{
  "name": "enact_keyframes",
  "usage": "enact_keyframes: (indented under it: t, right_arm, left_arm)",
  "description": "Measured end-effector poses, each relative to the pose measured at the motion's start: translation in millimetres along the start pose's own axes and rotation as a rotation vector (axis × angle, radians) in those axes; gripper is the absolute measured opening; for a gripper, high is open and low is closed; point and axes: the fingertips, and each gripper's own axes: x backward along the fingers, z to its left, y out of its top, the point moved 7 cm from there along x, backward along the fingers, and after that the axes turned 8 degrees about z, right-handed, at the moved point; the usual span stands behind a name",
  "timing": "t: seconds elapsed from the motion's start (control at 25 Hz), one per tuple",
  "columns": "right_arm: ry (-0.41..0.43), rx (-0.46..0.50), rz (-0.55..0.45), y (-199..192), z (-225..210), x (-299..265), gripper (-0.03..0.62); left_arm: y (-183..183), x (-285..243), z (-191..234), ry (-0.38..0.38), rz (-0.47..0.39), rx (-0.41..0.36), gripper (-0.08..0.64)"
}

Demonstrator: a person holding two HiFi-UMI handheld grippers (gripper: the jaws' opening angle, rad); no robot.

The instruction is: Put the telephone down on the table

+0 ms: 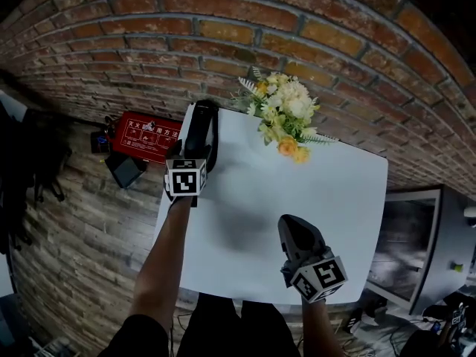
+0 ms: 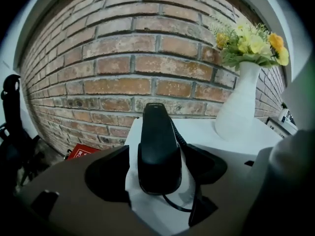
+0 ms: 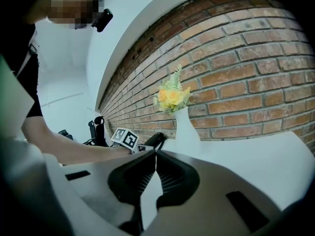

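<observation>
Left gripper view: flowers point(image 2: 251, 43) in vase point(image 2: 238, 107) near telephone point(image 2: 158, 151).

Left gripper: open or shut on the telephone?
Open. On the left gripper the fingers stand apart; white table shows between one finger and the telephone, which lies flat.

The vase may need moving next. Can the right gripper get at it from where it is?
Probably yes: only bare table lies between the right gripper and the vase, though its shut jaws must open first.
</observation>
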Motion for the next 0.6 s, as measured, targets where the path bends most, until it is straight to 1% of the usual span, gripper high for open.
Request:
enact_keyframes:
  t: [0.12,0.24,0.4,0.48,0.52,0.56,0.6]
  right_arm:
    - [0.012,0.014,-0.007,0,2,10,0.023]
    - [0.032,0.028,-0.021,2,6,21,0.023]
    - [0.083,0.038,-0.044,4,11,38,0.023]
    - [0.110,0.040,-0.050,4,11,48,0.023]
    - [0.117,0.040,-0.050,3,10,56,0.023]
    - [0.122,0.041,-0.050,1,10,64,0.023]
    - [0.127,0.044,-0.049,-1,10,72,0.023]
  left_arm:
    - [1,20,-4,-0.004,-0.035,0.002,0.350]
    - [-1,50,-10,0.002,-0.069,0.023,0.349]
    - [-9,93,-23,-0.029,-0.102,0.032,0.334]
    - [-16,117,-31,-0.026,-0.117,0.021,0.249]
    - [-21,129,-36,-0.030,-0.123,0.021,0.220]
    - [-28,142,-43,-0.041,-0.130,0.027,0.196]
    - [-35,155,-49,-0.056,-0.136,0.041,0.189]
